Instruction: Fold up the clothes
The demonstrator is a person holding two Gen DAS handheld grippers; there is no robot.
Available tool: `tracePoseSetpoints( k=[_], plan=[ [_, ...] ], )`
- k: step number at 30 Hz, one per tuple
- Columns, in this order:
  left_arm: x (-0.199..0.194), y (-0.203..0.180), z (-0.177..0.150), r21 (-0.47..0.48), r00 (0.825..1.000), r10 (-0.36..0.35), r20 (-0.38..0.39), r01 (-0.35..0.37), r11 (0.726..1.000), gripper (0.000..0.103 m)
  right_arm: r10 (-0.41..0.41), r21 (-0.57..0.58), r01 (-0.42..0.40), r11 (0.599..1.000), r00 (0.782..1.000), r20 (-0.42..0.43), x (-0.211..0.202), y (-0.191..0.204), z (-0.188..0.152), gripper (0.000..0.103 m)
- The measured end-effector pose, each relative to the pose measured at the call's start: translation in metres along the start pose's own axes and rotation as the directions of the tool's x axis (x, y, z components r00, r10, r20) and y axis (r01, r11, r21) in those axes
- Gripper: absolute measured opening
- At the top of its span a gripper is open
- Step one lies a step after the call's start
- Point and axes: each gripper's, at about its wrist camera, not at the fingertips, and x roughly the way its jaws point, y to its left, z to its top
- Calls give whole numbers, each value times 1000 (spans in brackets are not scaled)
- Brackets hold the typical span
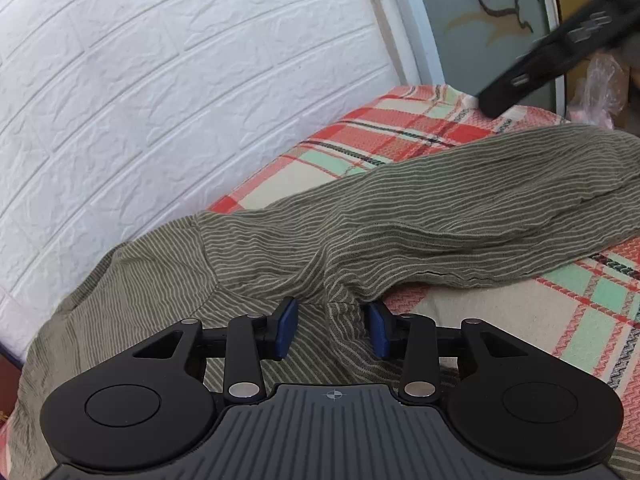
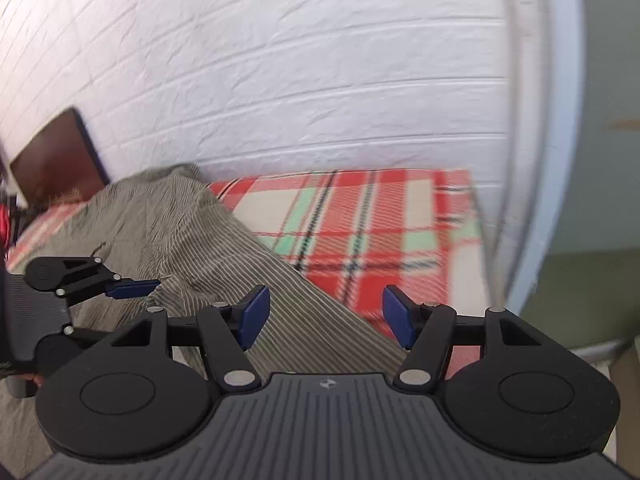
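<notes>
An olive garment with thin pale stripes (image 1: 440,208) lies crumpled across a red, green and cream plaid bedspread (image 1: 400,128). One long part of it stretches away to the right. My left gripper (image 1: 332,328) hovers low over a raised fold near the seam. Its blue pads (image 1: 286,328) stand apart on either side of the fold without pressing it. In the right wrist view my right gripper (image 2: 326,316) is open above the garment (image 2: 180,232) and the bedspread (image 2: 360,232), with nothing between its pads. One blue pad of the left gripper (image 2: 132,289) shows at the left there.
A white brick-pattern wall (image 1: 160,80) runs along the bed's far side. A pale green panel with a branch drawing (image 1: 492,8) stands at the bed's end, beside a clear plastic bag (image 1: 596,88). A dark brown board (image 2: 56,156) leans at the other end.
</notes>
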Motion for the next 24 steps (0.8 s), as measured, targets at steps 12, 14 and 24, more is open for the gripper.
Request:
tracePoseSetpoints(
  k=[12, 14, 24],
  plan=[
    [3, 4, -3, 23, 999, -50, -3, 50, 999, 9, -20, -18, 18, 1000, 998, -58, 47, 2, 17, 2],
    [5, -2, -6, 62, 999, -34, 3, 34, 997, 7, -39, 13, 40, 999, 997, -63, 51, -4, 16, 2],
    [1, 0, -7, 67, 1000, 7, 16, -8, 998, 59, -140, 131, 131, 983, 988, 61, -12, -29, 4, 60]
  ],
)
